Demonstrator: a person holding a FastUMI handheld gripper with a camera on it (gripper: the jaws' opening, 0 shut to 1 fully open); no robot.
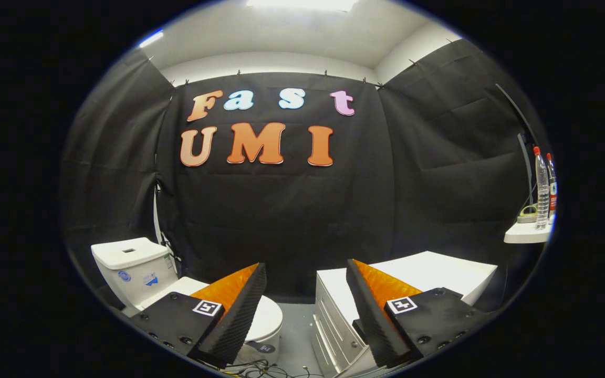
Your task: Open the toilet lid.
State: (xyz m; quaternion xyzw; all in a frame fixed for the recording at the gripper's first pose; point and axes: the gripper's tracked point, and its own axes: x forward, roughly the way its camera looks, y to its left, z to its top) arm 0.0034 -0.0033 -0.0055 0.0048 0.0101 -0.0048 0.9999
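Toilet lid (268, 315) down, beside white cabinet (334, 310): rigid, slick, hinged. I'd hook its front lip; claw (306, 273) wide, empty.

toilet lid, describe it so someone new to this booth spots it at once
Start at the black cloth wall, then drop to the white toilet tank at its foot. The toilet lid lies flat and closed ahead of it, beyond the open gripper; rounded, unlike the boxy white cabinet.

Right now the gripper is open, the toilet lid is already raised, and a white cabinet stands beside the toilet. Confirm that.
Not quite: the gripper view shows the toilet lid down. The gripper is open, and the white cabinet stands beside the toilet.
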